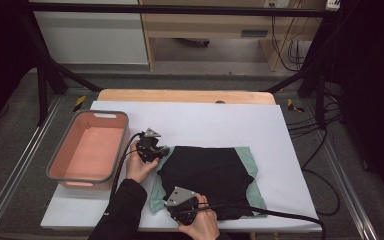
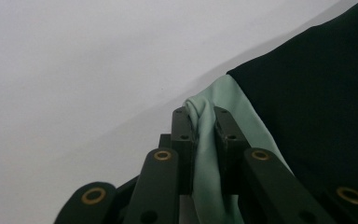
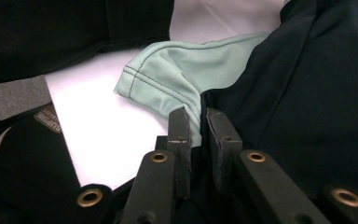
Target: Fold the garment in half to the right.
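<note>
Left gripper (image 1: pixel 156 150) is sitting left of centre in the high view, right at the upper left corner of the clothes, and the left gripper view is showing its jaws clamped on a bunched fold of the green cloth (image 2: pixel 209 154). The fold is running up between the two pads from the bottom of that frame and poking out just above their tips. The black garment (image 2: pixel 321 102) is lying to the right of those jaws, filling the right side of the frame, not between them.

Right gripper (image 1: pixel 182 205) is working at the bottom centre of the high view, at the lower left edge of the pile. In the right gripper view its jaws are standing close together, pinching the green cloth (image 3: pixel 186 79) where its edge is meeting the black garment (image 3: pixel 307 93); a thin strip of fabric is sitting in the narrow gap. The green corner is spreading up and left from the jaw tips, its stitched hem curling over.

The cloth itself is looking pale mint, smooth, with dark double stitching along the hem. In the high view it is lying flat under the black garment in the middle of the white table (image 1: pixel 205 120), green showing along the left, right and lower edges. A pink tub (image 1: pixel 60 167) is standing at the left, well apart from the clothes.
</note>
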`<state>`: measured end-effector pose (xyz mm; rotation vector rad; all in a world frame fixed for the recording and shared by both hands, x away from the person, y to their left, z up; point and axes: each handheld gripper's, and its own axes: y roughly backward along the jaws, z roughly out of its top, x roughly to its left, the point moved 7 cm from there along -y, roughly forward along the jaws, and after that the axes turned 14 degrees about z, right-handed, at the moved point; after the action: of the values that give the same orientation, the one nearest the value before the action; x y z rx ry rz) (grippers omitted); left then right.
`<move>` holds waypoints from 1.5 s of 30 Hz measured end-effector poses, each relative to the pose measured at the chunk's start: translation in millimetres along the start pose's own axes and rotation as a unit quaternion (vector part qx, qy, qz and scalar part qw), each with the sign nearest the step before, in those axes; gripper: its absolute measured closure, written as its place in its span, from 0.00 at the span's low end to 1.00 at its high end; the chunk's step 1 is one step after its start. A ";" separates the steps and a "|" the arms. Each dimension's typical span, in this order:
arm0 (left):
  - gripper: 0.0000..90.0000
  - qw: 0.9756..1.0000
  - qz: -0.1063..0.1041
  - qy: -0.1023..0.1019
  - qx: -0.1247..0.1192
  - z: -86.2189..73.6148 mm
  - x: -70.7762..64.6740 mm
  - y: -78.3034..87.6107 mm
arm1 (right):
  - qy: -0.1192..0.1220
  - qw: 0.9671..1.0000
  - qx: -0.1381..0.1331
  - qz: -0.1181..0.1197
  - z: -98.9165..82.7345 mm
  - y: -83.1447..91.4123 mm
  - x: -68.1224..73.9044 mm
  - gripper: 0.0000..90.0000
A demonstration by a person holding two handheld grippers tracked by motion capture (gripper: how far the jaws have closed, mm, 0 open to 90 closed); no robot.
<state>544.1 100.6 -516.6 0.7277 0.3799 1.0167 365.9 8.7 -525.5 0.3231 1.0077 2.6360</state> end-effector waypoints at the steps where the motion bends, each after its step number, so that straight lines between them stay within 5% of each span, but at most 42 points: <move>1: 0.90 1.000 -0.001 0.003 -0.002 0.8 -0.3 1.3 | -0.003 1.000 -0.001 0.004 0.5 0.6 0.6 0.91; 22: 0.91 1.000 -0.011 -0.003 -0.007 22.6 0.8 26.2 | -0.015 0.999 -0.038 0.031 16.0 18.3 6.7 0.91; 45: 0.91 1.000 0.006 -0.026 -0.013 45.0 4.0 49.7 | -0.027 0.994 -0.093 0.049 38.4 36.4 6.3 0.91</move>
<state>541.7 103.6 -449.4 0.7322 0.3160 1.0106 364.9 8.5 -472.2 0.4084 0.7407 2.7665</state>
